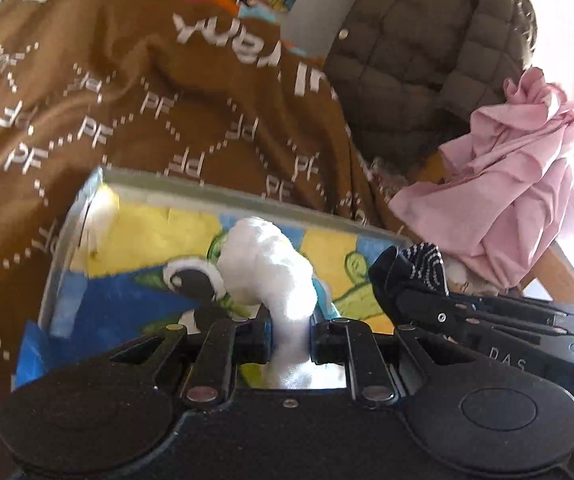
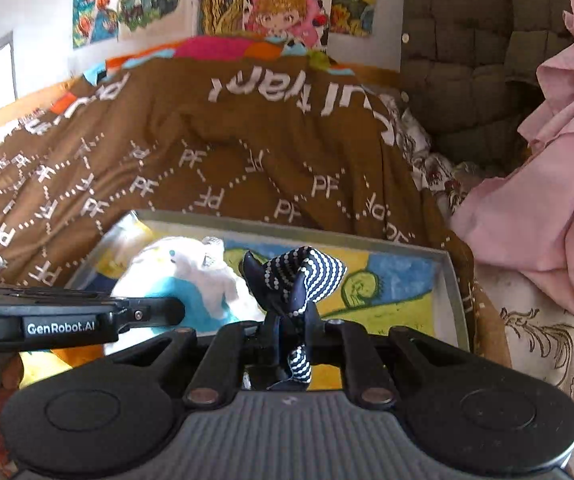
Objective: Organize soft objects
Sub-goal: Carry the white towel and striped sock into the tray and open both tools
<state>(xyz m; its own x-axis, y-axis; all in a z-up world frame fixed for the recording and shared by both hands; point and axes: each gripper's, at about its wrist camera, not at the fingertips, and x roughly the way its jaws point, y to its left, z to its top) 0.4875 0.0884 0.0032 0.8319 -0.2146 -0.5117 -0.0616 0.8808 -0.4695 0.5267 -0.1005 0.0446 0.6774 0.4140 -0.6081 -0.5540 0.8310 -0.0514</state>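
Both look light and limp, best pinched at a bunched fold: the left tongs (image 1: pixel 290 340) are clamped on a white plush toy (image 1: pixel 267 264) and the right tongs (image 2: pixel 291 340) on a navy dotted cloth (image 2: pixel 301 276), above the tray (image 2: pixel 453 280) at twelve o'clock, their lower ends hidden.

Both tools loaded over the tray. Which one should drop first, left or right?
Right, probably. The right tool pinches the navy dotted cloth over bare tray floor. The left tool holds the white plush nearer the tray's left end, so both could release; right looks less crowded.
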